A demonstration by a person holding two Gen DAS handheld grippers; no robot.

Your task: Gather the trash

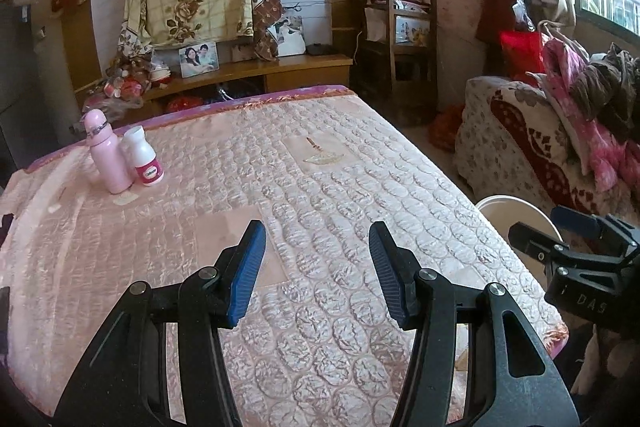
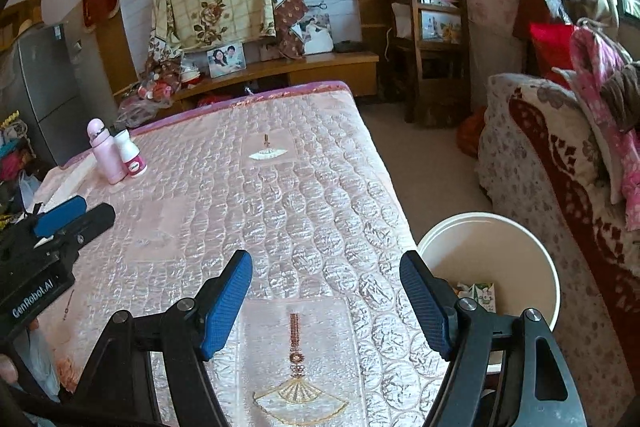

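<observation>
My left gripper (image 1: 317, 227) stands open above the pink quilted bed (image 1: 340, 163), nothing between its blue pads. Far left on the bed a pink bottle (image 1: 106, 155) and a small white bottle with a pink label (image 1: 142, 159) stand upright, touching. My right gripper (image 2: 326, 255) is open and bare over the bed's right edge (image 2: 384, 187). Just to its right, on the floor, is a white bucket (image 2: 440, 227) holding a green-and-white carton (image 2: 480, 295). Each gripper shows in the other's view: the right one (image 1: 536, 223), the left one (image 2: 94, 209). Both bottles (image 2: 105, 153) (image 2: 132, 157) appear again.
A sofa (image 2: 540, 155) piled with pink clothes runs along the right, leaving a floor strip (image 2: 420, 155) between it and the bed. Behind the bed is a wooden shelf (image 1: 280, 67) with photo frames; a wooden chair (image 1: 412, 39) stands at the back right.
</observation>
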